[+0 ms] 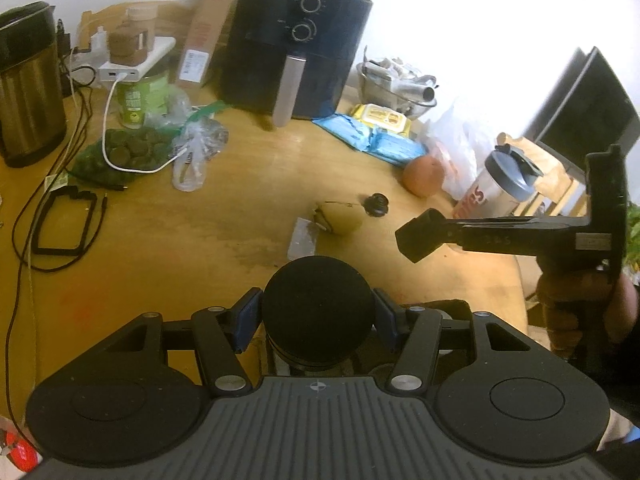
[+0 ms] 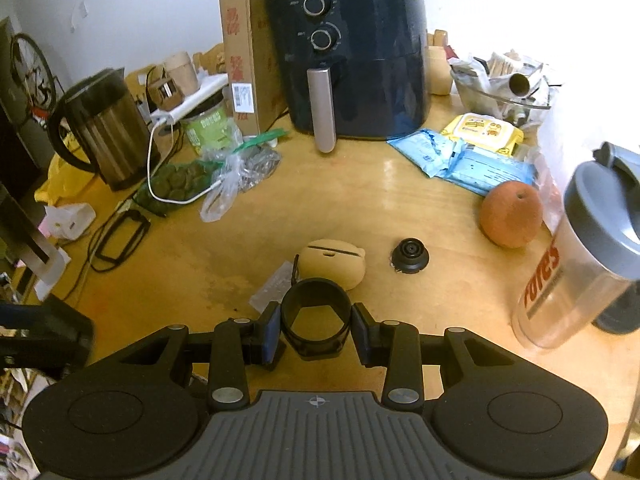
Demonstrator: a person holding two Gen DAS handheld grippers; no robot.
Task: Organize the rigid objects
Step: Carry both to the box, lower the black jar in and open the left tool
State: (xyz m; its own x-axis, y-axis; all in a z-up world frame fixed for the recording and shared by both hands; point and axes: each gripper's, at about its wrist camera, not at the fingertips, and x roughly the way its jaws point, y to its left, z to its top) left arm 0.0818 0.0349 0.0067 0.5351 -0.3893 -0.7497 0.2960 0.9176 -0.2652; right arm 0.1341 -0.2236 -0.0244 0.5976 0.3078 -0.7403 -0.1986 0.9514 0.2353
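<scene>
1. The left gripper, tilted down toward the wooden table, pinches a black round-topped cylinder between its blue pads; both pads press its sides.
2. The right gripper, also angled downward, clamps a black open ring between its pads, the tabletop visible through the ring's hollow. In the left wrist view the same gripper reaches in from the right edge, a person's hand wrapped round its handle; what it holds cannot be made out there.
3. Taking the dark air fryer at the back of the table as landmark: in front of it, just beyond the ring, lie a tan pouch and a small black lens-like part, apart from each other, with a clear plastic piece beside the pouch.
4. Right of the fryer, a glass bowl is heaped with papers and a cardboard tube. A clear shaker bottle with a grey lid stands nearer the camera on that side; its contents cannot be told.
5. Front-right of the fryer lie blue and yellow wipe packs and an orange fruit.
6. Left of the fryer stand a cardboard box, a green-labelled jar and a steel kettle; plastic bags and cables sprawl before them. A pale wall backs the table.
</scene>
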